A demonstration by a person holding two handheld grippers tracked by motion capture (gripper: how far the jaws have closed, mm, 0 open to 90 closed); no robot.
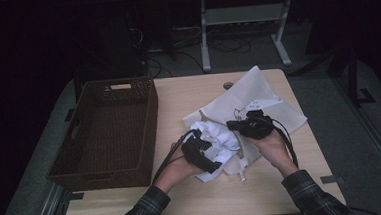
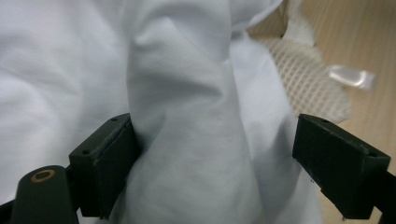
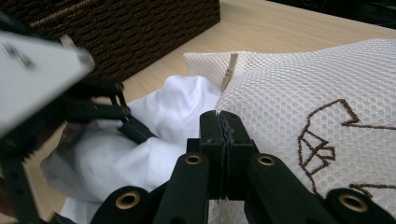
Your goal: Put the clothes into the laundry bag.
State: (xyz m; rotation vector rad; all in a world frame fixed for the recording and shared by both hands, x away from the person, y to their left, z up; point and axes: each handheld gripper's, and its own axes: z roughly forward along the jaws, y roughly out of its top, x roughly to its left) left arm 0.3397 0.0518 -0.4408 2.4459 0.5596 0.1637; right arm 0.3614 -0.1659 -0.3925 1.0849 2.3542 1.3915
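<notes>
- We list a dim room: grey floor, table legs and cables beyond.
- A pale wooden table (image 1: 194,197), with a dark wicker basket (image 1: 104,130) on its left half.
- A cream mesh bag (image 1: 265,100) at centre-right, over a white cloth (image 1: 220,138).
- Right gripper (image 3: 220,122): jaws clenched on the mesh bag's edge.
- Left gripper (image 2: 215,154): jaws spread wide, straddling a fold of white cloth.

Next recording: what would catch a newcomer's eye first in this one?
The white garment bunched mid-table, half on a cream mesh laundry bag, stands out brightest. Both claws work it: the left claw is open around a fold of the cloth, and the right claw is shut at the bag's edge. An empty dark wicker basket sits at the left.
</notes>
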